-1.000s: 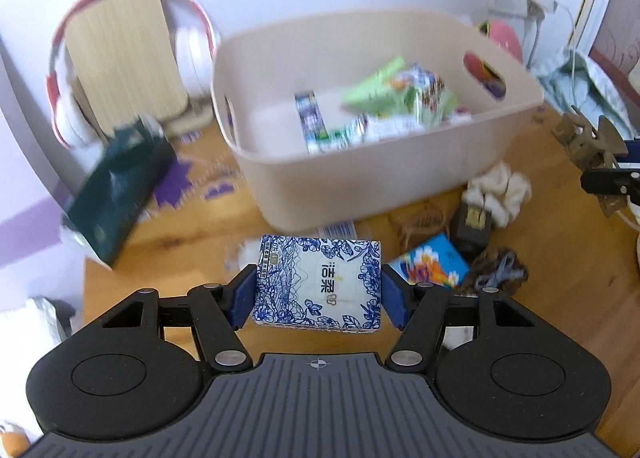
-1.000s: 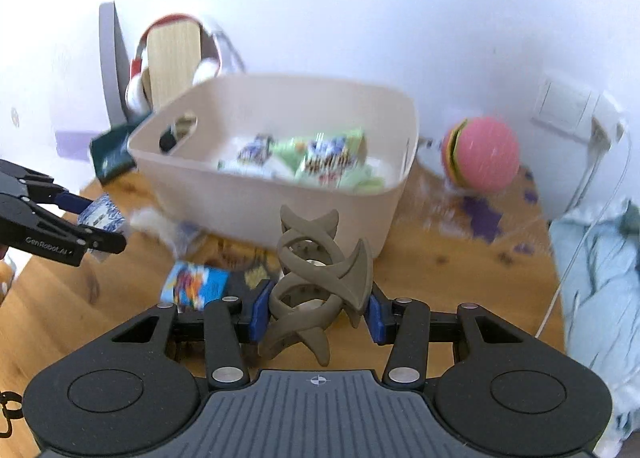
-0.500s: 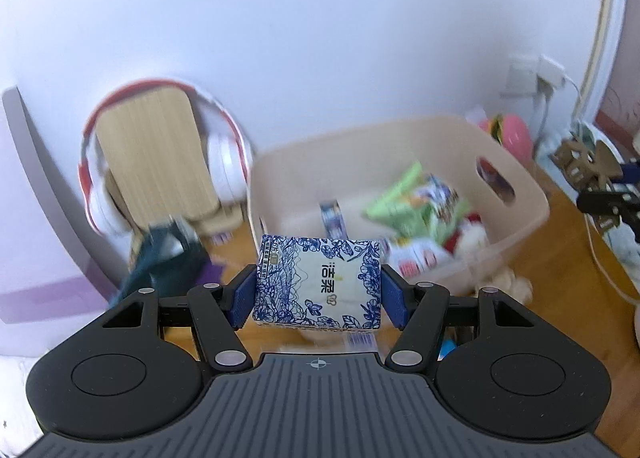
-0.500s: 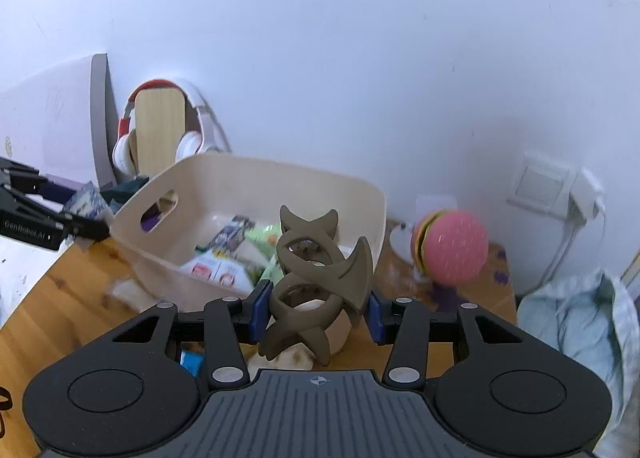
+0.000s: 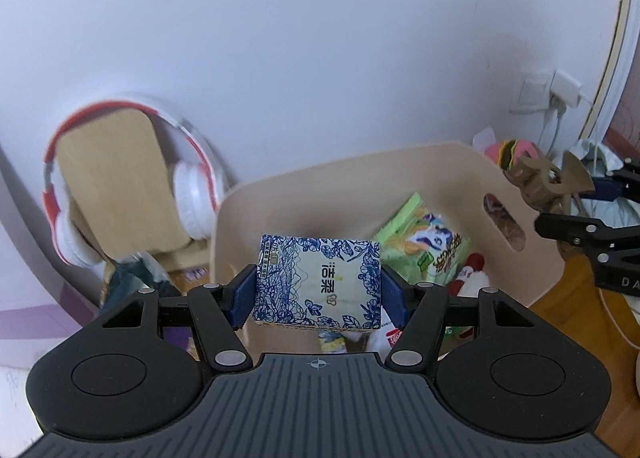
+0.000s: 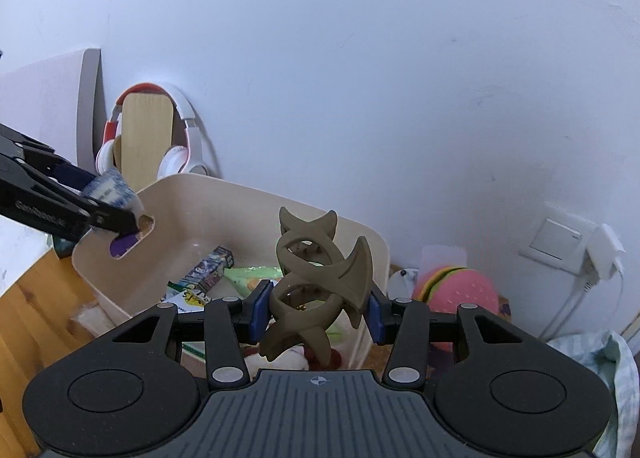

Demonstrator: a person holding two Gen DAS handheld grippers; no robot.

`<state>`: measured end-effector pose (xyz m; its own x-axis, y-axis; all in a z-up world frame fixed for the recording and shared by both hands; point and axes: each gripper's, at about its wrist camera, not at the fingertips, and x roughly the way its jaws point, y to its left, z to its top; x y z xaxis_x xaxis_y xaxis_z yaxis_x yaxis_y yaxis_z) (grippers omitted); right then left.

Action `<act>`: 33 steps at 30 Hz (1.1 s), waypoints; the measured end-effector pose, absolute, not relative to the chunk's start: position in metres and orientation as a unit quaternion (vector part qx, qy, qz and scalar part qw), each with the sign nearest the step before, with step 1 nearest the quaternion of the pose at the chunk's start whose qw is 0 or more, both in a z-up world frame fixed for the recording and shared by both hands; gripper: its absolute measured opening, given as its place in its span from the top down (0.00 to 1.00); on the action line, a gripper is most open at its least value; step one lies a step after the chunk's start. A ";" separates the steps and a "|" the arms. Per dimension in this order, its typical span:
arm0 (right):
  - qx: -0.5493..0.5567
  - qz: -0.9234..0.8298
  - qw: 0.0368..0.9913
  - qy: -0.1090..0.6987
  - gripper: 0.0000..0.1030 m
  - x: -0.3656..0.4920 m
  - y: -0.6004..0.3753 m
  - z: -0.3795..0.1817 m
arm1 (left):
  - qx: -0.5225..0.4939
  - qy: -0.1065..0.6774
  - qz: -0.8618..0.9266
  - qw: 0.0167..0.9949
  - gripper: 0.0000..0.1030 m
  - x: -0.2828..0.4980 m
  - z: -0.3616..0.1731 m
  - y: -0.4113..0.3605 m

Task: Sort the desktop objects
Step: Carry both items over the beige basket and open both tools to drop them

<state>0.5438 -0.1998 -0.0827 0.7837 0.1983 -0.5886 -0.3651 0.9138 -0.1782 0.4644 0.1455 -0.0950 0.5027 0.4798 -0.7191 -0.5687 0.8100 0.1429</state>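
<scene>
Tissue pack (image 5: 318,282), blue-and-white with a floral print, sits clamped flat between the blue pads of the left gripper (image 5: 319,290), held above the near wall of the beige storage bin (image 5: 360,177). Over the bin's opposite side, the right gripper (image 6: 316,308) pinches a brown hair claw clip (image 6: 316,282), which stands upright between its pads. Snack packets (image 5: 424,246) lie inside the bin. Behind it, red-and-white headphones (image 5: 192,193) hang on a wooden stand (image 5: 116,185) against the wall, and a burger-shaped plush (image 6: 456,290) rests beside the bin.
</scene>
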 end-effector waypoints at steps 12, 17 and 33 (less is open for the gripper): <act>-0.172 0.161 0.909 0.343 0.58 0.573 -0.175 -0.116 | -0.093 0.457 0.324 0.823 0.37 0.491 -0.140 0.166; -0.166 0.151 0.901 0.372 0.58 0.578 -0.177 -0.130 | -0.118 0.478 0.322 0.808 0.37 0.492 -0.153 0.171; -0.172 0.158 0.904 0.357 0.25 0.565 -0.180 -0.123 | -0.118 0.468 0.302 0.822 0.24 0.485 -0.141 0.168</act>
